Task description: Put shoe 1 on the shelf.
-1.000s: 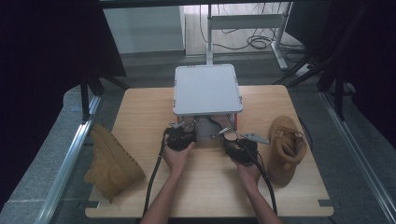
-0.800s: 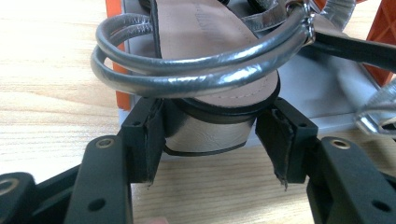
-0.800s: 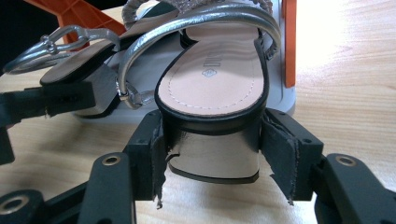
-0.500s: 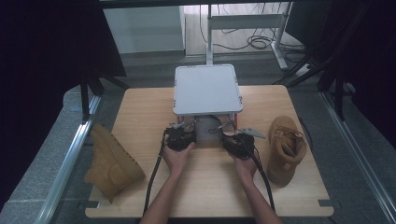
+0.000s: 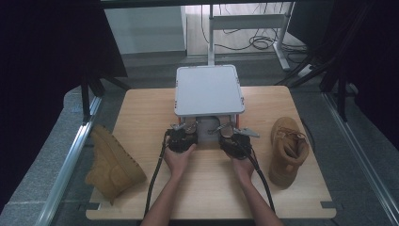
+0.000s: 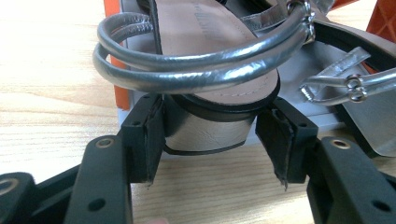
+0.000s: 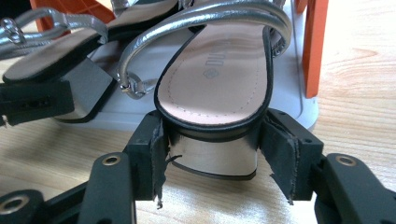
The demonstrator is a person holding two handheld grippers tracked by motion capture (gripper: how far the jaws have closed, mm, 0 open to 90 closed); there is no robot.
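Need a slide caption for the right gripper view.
Right gripper jaws straddle the block heel of a silver sandal on a grey rack.

My left gripper point(image 5: 182, 134) and my right gripper point(image 5: 230, 135) sit side by side at the table's point(image 5: 141, 117) centre, both pointing toward twelve o'clock at the rack point(image 5: 209, 89). The left sandal point(image 6: 210, 74) stands on the rack's lower shelf, its heel between my left jaws; the right sandal point(image 7: 219, 88) stands at its three o'clock, heel between my right jaws. One boot point(image 5: 112, 162) lies at my eight o'clock, on the table's edge; another boot point(image 5: 287, 150) stands at three o'clock.
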